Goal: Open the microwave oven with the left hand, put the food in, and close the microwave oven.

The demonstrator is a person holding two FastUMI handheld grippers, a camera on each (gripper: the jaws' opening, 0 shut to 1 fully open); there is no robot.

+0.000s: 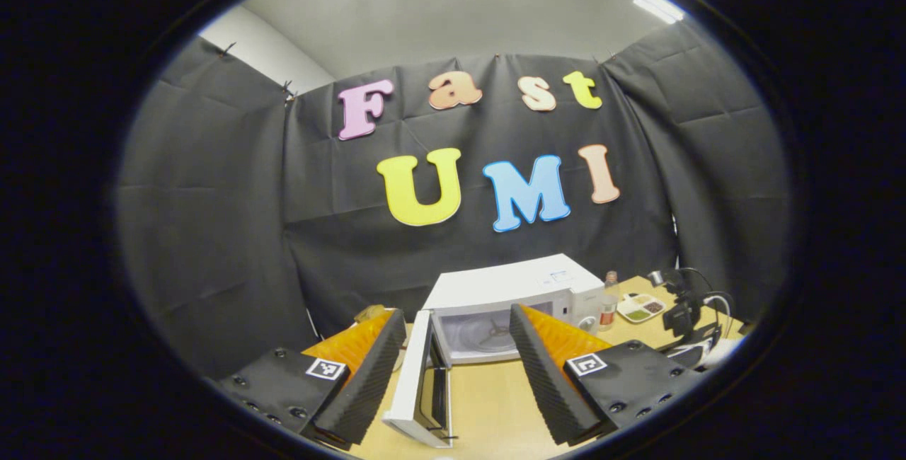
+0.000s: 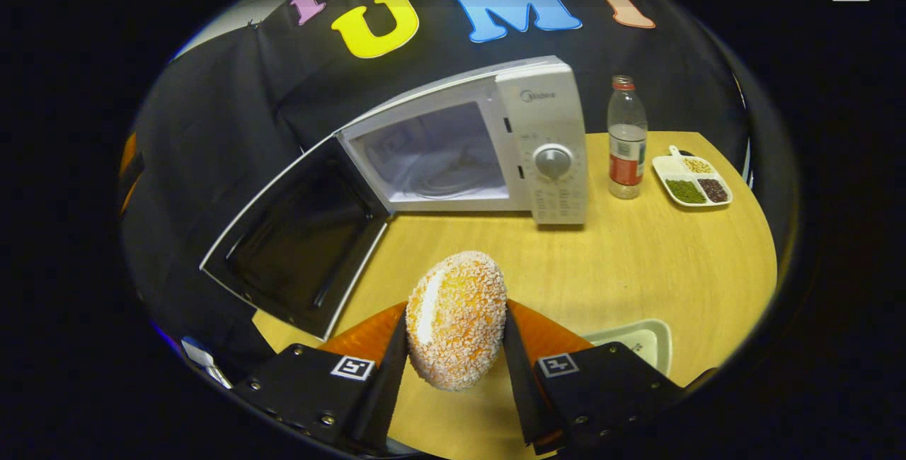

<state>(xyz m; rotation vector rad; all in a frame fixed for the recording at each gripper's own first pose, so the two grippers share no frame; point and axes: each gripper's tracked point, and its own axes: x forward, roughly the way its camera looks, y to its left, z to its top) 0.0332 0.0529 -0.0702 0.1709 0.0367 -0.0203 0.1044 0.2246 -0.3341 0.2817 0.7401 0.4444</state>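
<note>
Right tool [image 2: 456, 336] grips a round, crumb-coated orange pastry with a pale cream seam [image 2: 456, 318], both fingers pressing on its sides, and holds it above the light wooden tabletop [image 2: 637, 262] in front of the white microwave oven [image 2: 495, 141]. In the right gripper view the oven's door [image 2: 297, 240], white-framed with a dark window, stands swung fully out to the left, and the pale cavity [image 2: 435, 156] lies open, with a glass turntable faintly visible inside. Just right of the oven's control panel with its round dial stands a clear plastic bottle with a red label [image 2: 626, 138], and beyond it a white divided dish holding green, brown and beige grains [image 2: 692, 180]. A white tray's rim [image 2: 637, 340] shows near the right finger.

Left tool [image 1: 456, 347] is spread wide, holding nothing, in the left gripper view. Between its fingers stands the open door [image 1: 421, 382], seen edge-on, with the microwave behind it and the other gripper [image 1: 683, 315] off to the right.
</note>
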